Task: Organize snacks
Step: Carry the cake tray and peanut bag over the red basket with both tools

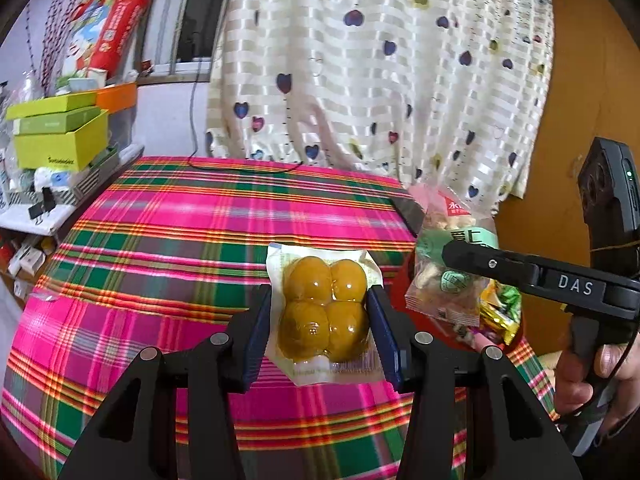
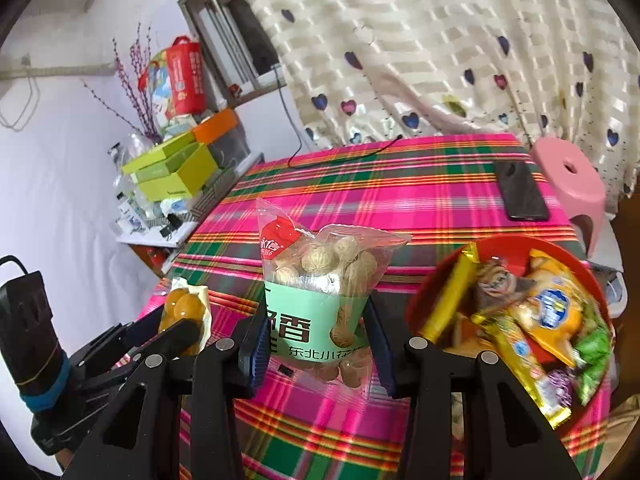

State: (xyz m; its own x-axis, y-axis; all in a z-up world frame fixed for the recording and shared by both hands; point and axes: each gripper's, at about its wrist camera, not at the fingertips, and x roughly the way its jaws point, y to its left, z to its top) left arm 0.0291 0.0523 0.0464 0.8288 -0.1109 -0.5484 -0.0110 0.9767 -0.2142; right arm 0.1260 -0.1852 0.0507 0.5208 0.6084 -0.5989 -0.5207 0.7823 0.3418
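My left gripper (image 1: pixel 320 320) is shut on a clear pack of yellow egg yolks (image 1: pixel 324 312) and holds it above the plaid tablecloth (image 1: pixel 180 220); the pack also shows in the right wrist view (image 2: pixel 184 308). My right gripper (image 2: pixel 318 344) is shut on a bag of peanuts (image 2: pixel 320 288) with a green label, held upright above the table. In the left wrist view the peanut bag (image 1: pixel 444 264) hangs to the right of the yolk pack. A red bowl (image 2: pixel 440 280) with several wrapped snacks (image 2: pixel 540 320) sits just right of the right gripper.
A black phone (image 2: pixel 520 188) lies at the table's far right. A pink stool (image 2: pixel 572 184) stands past the table edge. Green boxes (image 2: pixel 176 172) and clutter fill a shelf at left. A black cable (image 2: pixel 340 156) trails over the table's far edge below the curtain (image 2: pixel 440 60).
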